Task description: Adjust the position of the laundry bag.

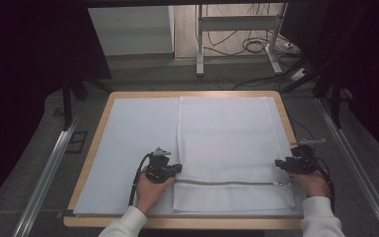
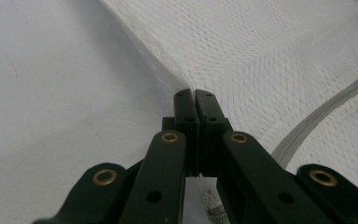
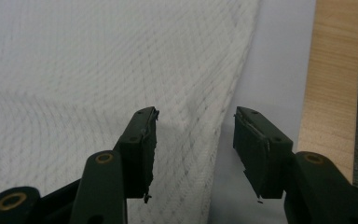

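Observation:
A white mesh bag [image 1: 227, 138] lies flat on a pale sheet [image 1: 138, 133] that covers the wooden table [image 1: 187, 223]. A grey zipper [image 1: 227, 183] runs across the bag near its front end. My left gripper [image 1: 177, 168] sits at the bag's left edge by the zipper's end. In the left gripper view its jaws [image 2: 195, 93] are shut, pinching the bag's raised edge [image 2: 261, 56], with the zipper [image 2: 321, 116] to the right. My right gripper [image 1: 284, 164] is at the bag's right edge. It stands open [image 3: 196, 116], straddling the edge of the mesh [image 3: 98, 60] without pressing it.
The table's wooden rim [image 3: 335, 70] runs just right of the right gripper. Beyond the far edge stand a metal frame's legs [image 1: 200, 44] and floor cables [image 1: 256, 47]. Metal rails [image 1: 44, 173] flank the table on the dark floor.

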The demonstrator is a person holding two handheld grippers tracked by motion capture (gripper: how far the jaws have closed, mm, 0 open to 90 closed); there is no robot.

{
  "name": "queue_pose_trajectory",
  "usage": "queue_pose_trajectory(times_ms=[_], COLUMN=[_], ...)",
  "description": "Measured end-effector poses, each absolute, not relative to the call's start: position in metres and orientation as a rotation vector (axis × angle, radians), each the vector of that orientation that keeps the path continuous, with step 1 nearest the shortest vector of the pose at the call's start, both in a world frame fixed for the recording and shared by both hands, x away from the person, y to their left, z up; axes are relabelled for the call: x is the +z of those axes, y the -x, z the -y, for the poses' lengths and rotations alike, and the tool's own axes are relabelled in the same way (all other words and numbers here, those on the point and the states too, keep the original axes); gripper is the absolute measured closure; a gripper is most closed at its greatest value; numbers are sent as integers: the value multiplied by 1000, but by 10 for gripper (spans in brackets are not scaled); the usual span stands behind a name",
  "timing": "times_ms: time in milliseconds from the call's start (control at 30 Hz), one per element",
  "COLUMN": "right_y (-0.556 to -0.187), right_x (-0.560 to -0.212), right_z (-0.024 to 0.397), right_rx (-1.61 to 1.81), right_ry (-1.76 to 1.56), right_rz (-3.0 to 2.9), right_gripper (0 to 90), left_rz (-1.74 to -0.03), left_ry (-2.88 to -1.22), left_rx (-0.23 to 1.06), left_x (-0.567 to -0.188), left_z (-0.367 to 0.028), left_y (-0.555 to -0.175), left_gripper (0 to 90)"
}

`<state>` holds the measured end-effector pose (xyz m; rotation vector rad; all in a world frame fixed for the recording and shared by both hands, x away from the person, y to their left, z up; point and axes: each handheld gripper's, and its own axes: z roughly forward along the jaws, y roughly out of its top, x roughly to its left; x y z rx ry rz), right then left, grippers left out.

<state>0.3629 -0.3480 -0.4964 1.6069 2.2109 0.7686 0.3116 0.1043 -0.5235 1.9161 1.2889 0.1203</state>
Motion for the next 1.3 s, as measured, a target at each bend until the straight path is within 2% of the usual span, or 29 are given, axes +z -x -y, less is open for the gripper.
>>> queue_pose_trajectory(times_ms=[433,1300], right_y=[-362,-361], right_x=[-499,-497], right_z=[346,344], right_rx=[716,769], right_ry=[-1588,-1589], right_rz=[-2271,-2264], right_gripper=[858,872], left_rz=[-1286,-1290], left_ry=[-1902,-1893], left_rx=[116,115], left_x=[-521,-520], left_z=[-109,-115], left_y=[-312,-313], left_gripper=[899,899])
